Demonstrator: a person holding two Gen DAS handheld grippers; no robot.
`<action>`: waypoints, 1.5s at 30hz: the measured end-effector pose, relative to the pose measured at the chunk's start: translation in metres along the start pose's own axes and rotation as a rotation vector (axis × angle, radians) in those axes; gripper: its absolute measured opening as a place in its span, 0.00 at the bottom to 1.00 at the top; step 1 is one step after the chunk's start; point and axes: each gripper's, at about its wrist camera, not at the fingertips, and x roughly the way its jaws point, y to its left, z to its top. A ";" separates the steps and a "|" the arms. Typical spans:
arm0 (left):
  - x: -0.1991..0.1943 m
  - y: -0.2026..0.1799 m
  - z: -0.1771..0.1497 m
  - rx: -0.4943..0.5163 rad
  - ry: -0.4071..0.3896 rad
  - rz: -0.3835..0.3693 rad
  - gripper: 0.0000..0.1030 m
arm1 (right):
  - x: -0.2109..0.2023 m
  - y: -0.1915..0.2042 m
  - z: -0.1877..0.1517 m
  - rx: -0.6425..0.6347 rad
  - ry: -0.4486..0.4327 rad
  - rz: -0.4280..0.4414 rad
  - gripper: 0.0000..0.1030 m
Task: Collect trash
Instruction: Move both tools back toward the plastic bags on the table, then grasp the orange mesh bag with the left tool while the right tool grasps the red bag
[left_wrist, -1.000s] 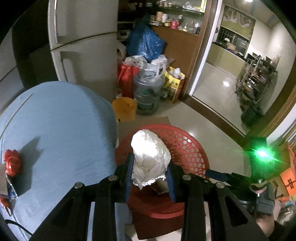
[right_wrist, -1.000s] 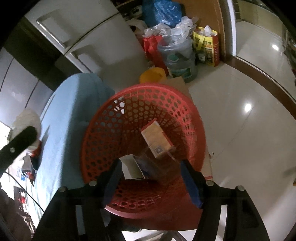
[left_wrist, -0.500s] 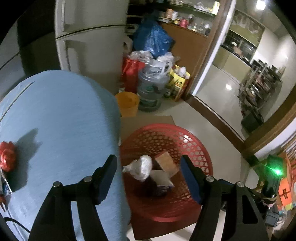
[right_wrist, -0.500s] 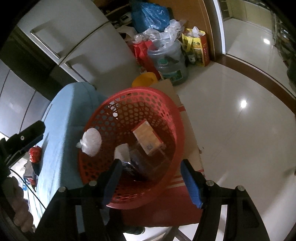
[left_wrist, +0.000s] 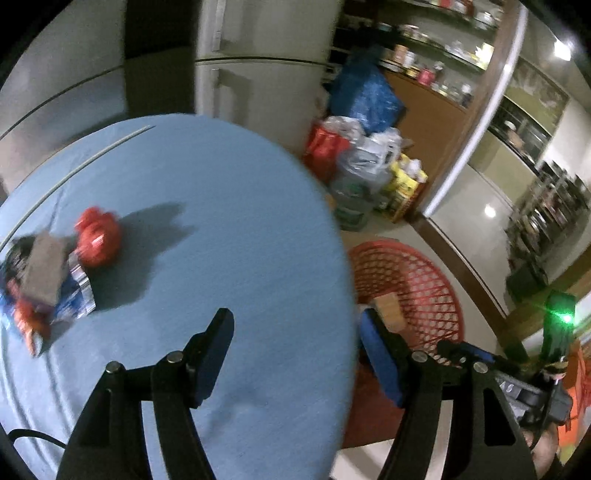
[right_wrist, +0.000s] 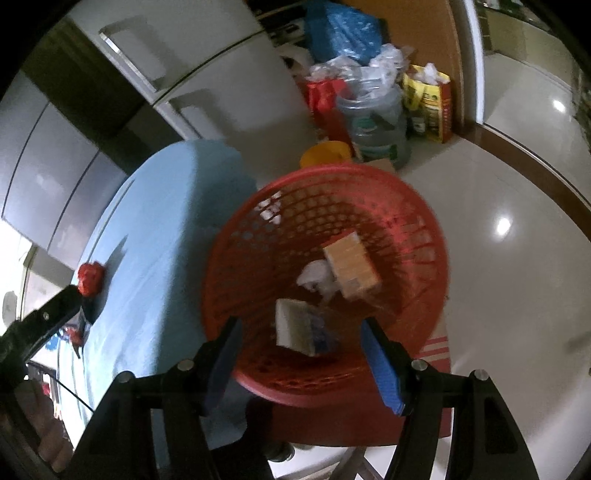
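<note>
Both tongs are seen spread apart with nothing clamped between them, so no trash is being carried right now.

From the left wrist view, the left gripper (left_wrist: 295, 354) is held over the blue table (left_wrist: 229, 229), jaws wide and empty. A crumpled red wrapper (left_wrist: 96, 242) and a small pile of packets (left_wrist: 40, 284) are left on the far-left side of the tabletop, well apart from the fingers. Only part of the red basket (left_wrist: 417, 273) is seen past the table edge.

From the right wrist view, the right gripper (right_wrist: 301, 360) is hung over the basket, empty too. Inside, a tan carton (right_wrist: 351, 264), a white crumpled wad (right_wrist: 314, 277) and a white-blue packet (right_wrist: 301, 326) can be made out.

So it looks roughly half done: three pieces binned, and the table pile is probably what gets fetched next.
</note>
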 end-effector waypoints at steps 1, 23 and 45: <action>-0.004 0.009 -0.004 -0.014 -0.002 0.009 0.69 | 0.001 0.006 -0.001 -0.012 0.004 0.003 0.67; -0.069 0.214 -0.091 -0.469 -0.065 0.291 0.69 | 0.031 0.166 -0.042 -0.312 0.086 0.101 0.67; -0.010 0.274 -0.044 -0.601 -0.007 0.316 0.34 | 0.037 0.161 -0.039 -0.311 0.107 0.095 0.67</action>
